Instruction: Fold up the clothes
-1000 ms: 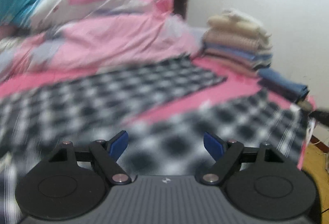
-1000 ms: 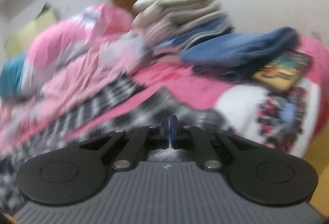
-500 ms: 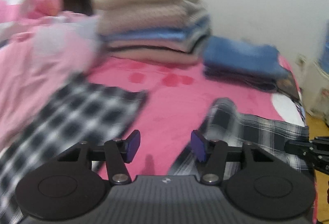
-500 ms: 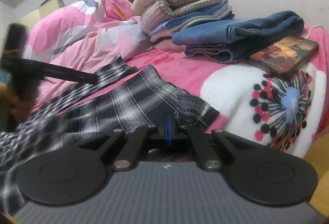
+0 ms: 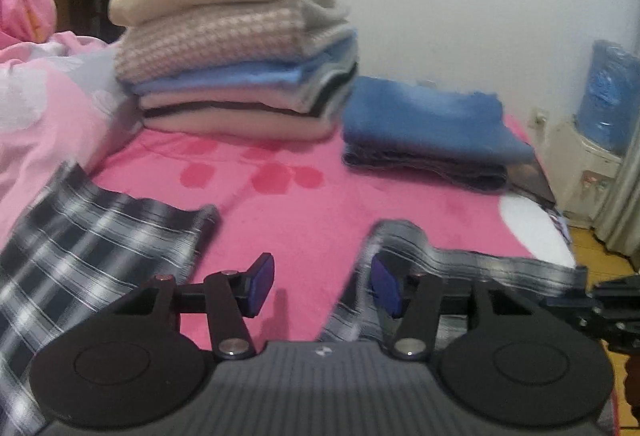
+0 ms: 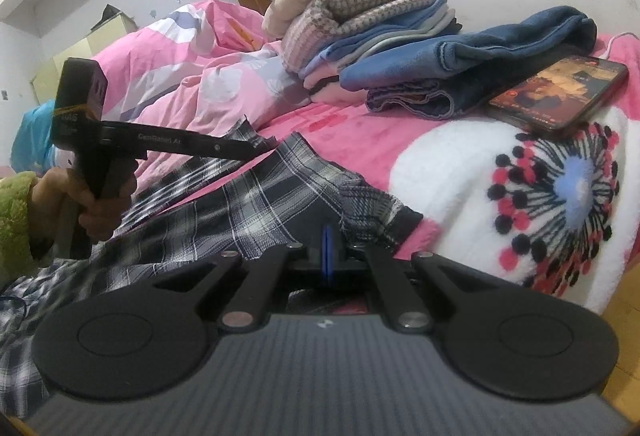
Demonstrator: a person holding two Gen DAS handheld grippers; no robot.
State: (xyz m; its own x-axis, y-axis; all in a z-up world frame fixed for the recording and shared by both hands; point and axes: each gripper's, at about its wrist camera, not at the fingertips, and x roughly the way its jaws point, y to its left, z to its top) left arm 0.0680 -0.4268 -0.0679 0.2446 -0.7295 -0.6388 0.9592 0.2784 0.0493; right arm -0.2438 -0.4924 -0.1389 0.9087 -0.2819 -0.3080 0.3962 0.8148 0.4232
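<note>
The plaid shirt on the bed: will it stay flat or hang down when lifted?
The plaid shirt probably droops; it already lies in soft folds. It seems light, since the shut right gripper raises its hem by one pinch. The far sleeve would likely drag.

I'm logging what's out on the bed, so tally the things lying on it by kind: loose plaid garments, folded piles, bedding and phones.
Loose plaid shirt: 1
Folded piles: 2, the tall stack and the blue pile
Pink duvet: 1
Phone: 1
Total: 5
</note>
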